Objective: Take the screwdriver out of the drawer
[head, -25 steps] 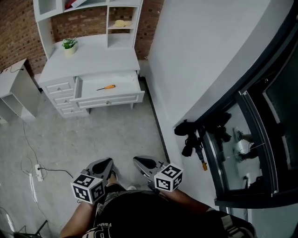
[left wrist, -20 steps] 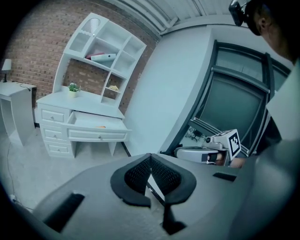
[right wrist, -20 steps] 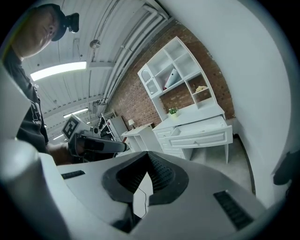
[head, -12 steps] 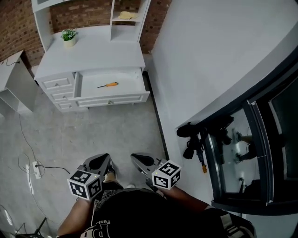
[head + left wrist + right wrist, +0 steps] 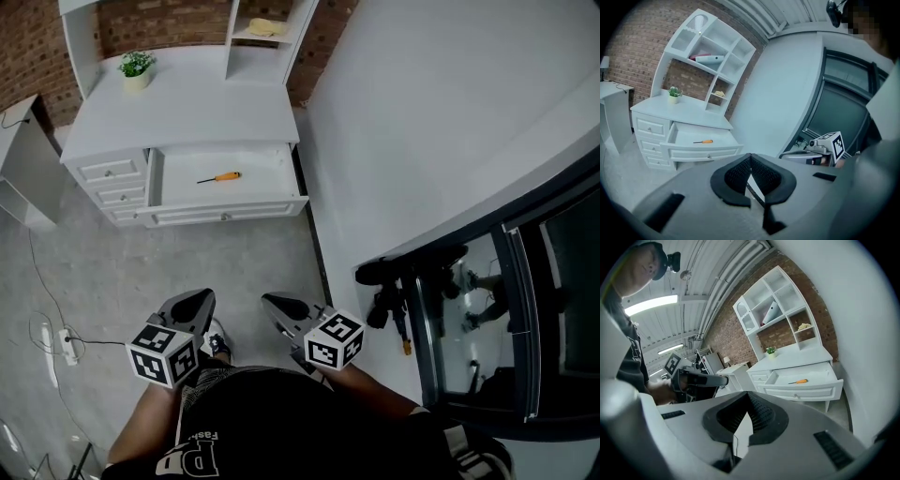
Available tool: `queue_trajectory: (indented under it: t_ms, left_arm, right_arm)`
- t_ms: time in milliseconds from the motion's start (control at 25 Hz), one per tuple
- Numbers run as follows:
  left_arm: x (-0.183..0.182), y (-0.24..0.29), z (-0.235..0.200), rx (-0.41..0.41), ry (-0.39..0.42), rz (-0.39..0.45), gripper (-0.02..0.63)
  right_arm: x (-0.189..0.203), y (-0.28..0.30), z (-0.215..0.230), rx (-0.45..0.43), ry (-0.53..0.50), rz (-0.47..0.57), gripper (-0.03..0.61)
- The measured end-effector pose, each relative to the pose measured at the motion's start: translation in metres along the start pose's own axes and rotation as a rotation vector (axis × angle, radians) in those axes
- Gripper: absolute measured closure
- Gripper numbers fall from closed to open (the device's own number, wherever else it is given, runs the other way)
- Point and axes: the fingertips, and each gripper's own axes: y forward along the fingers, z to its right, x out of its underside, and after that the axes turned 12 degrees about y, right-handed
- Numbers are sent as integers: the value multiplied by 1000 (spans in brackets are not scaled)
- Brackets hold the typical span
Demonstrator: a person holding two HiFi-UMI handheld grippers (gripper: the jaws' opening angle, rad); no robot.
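**Both grippers closed and held low; screwdriver lying in the open drawer**

The left gripper (image 5: 750, 157) is seen with its jaws brought together, the dark ribbed pads meeting at the tips with nothing held between them. The right gripper (image 5: 749, 395) is likewise seen with its jaws together and nothing between them. In the head view both grippers are held close to the person's body, side by side above the grey floor (image 5: 216, 267), well apart from the furniture. Ahead, a white counter (image 5: 187, 112) with small drawers at its left is set against a brick wall (image 5: 37, 47). Its wide drawer (image 5: 225, 212) is pulled out. The screwdriver (image 5: 219, 177) is seen lying on the drawer's bottom, near the middle, its orange handle turned to the right. A small potted plant (image 5: 137, 70) is stood on the counter's rear left part, beside white shelves (image 5: 231, 42). A power strip (image 5: 64, 343) with its cable is laid on the floor at the left.
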Motion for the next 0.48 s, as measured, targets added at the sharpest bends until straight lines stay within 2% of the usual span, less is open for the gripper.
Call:
queue_trajectory:
  t_ms: [280,480]
  left_arm:
    - [-25,11,-53,17,14,14,598]
    - [-35,15,-87,18,65,1,598]
  right_arm:
    - [-34,49,6,21,-21,10,572]
    - [-53,83,10,31,-27,16,572]
